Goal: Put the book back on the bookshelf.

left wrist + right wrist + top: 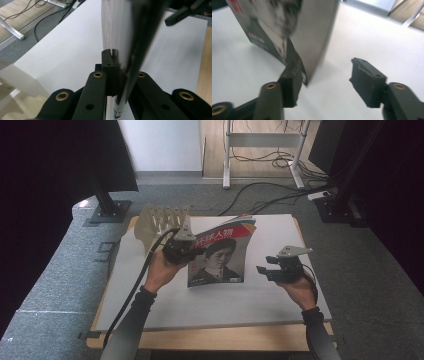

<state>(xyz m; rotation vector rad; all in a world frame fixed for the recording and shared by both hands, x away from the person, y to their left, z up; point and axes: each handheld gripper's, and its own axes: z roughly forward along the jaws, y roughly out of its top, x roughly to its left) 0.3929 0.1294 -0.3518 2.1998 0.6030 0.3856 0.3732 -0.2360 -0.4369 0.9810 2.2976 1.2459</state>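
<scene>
So the magazine (220, 255) is the star here: a glossy one, standing upright on its bottom edge on the white sheet that covers the bench (280, 300). The front cover faces the person. It's got a red banner across the top with big white Chinese characters, and below that a black-and-white portrait of someone in dark clothes against a pale grey background. There's small white text near the bottom of the cover. The top corner on the right side fans open a bit, so you can see the page edges splaying out there.

The left gripper (192, 251) has its fingers clenched on the magazine's left edge, up near the top. In the left gripper view the cover runs edge-on right through the pinch, looking dark and shiny on one side and pale on the other, with the fingers (110, 65) pressed tight against it.

The right gripper (267, 266) sits just off to the right of the magazine, apart from it, fingers released with a clear gap between them and nothing in it. In the right gripper view the magazine's lower corner is just beyond the left finger (290, 80); can't tell if it actually touches.

Behind the magazine, at the back left of the bench, there's a beige slotted rack (160, 222).
</scene>
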